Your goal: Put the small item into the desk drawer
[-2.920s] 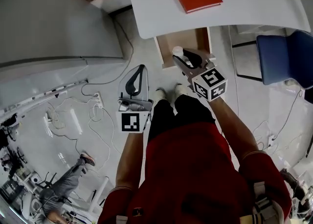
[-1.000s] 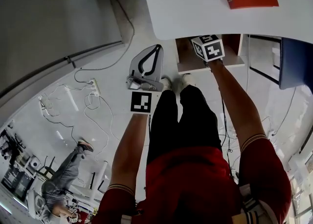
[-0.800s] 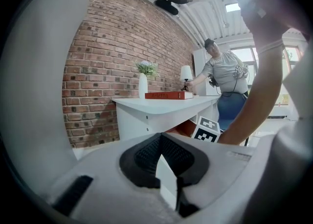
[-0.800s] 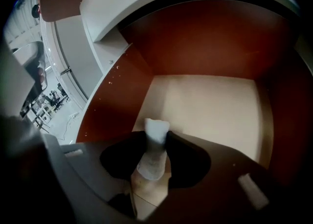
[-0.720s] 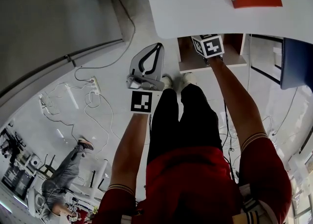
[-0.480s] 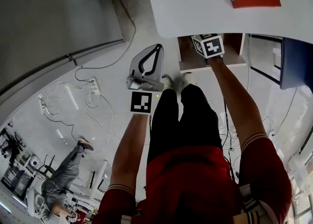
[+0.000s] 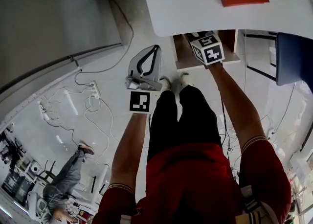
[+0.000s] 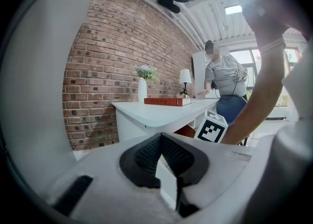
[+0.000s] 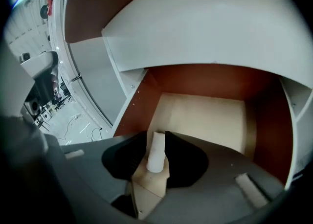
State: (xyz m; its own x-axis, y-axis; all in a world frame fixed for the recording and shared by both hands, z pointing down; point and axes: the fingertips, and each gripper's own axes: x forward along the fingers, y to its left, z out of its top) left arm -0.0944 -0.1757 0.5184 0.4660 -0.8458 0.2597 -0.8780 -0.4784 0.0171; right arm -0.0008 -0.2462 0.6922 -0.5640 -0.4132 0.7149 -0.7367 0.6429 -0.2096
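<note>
Item: small item (image 9: 156,150), a white cylinder at lower centre, between closing jaws.
Right gripper (image 9: 156,135): pinching it, now moved from outside to over the drawer (image 9: 205,115) floor.
Left gripper (image 8: 160,140): closed, empty, idle.
Meaning: only the release remains.

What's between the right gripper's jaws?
A small white tube, in the right gripper view. The right gripper's jaws are closing on it.

Drawer (image 9: 200,115) floor free ahead, side walls (image 9: 137,103) flanking, desktop (image 9: 210,27) low overhead
</note>
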